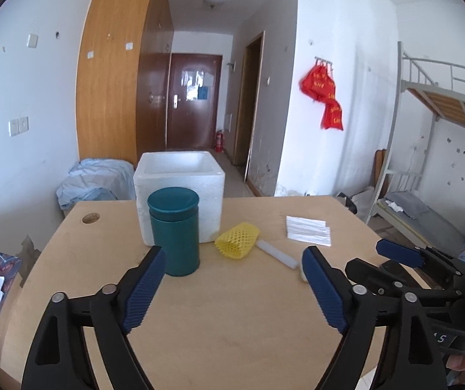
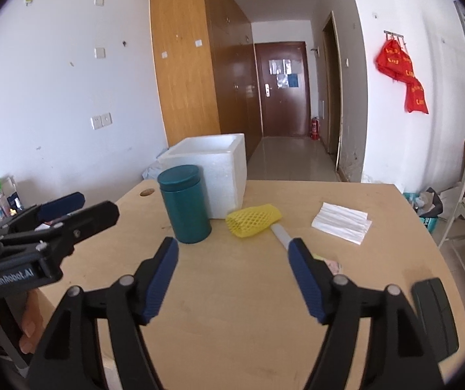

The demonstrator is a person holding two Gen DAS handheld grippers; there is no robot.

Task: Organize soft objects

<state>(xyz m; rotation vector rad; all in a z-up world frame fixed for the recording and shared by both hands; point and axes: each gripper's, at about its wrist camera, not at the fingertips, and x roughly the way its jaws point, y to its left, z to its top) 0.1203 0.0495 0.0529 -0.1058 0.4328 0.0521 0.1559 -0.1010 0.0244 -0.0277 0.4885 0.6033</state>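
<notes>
A yellow foam net sleeve (image 1: 237, 240) (image 2: 252, 220) lies on the wooden table (image 1: 232, 308) (image 2: 232, 292), beside an open white foam box (image 1: 179, 191) (image 2: 213, 169). A white foam stick (image 1: 277, 254) (image 2: 281, 234) lies just right of the sleeve. A stack of white foam sheets (image 1: 308, 230) (image 2: 341, 223) lies further right. My left gripper (image 1: 232, 261) is open and empty, hovering above the table short of these things. My right gripper (image 2: 234, 250) is open and empty, likewise short of them; it shows at the right of the left wrist view (image 1: 375, 256).
A dark teal lidded canister (image 1: 174, 230) (image 2: 185, 204) stands in front of the box's left part. A dark flat object (image 2: 434, 318) lies near the table's right front edge. A small pale item (image 2: 331, 265) lies by my right finger. A bunk bed (image 1: 444, 162) stands to the right.
</notes>
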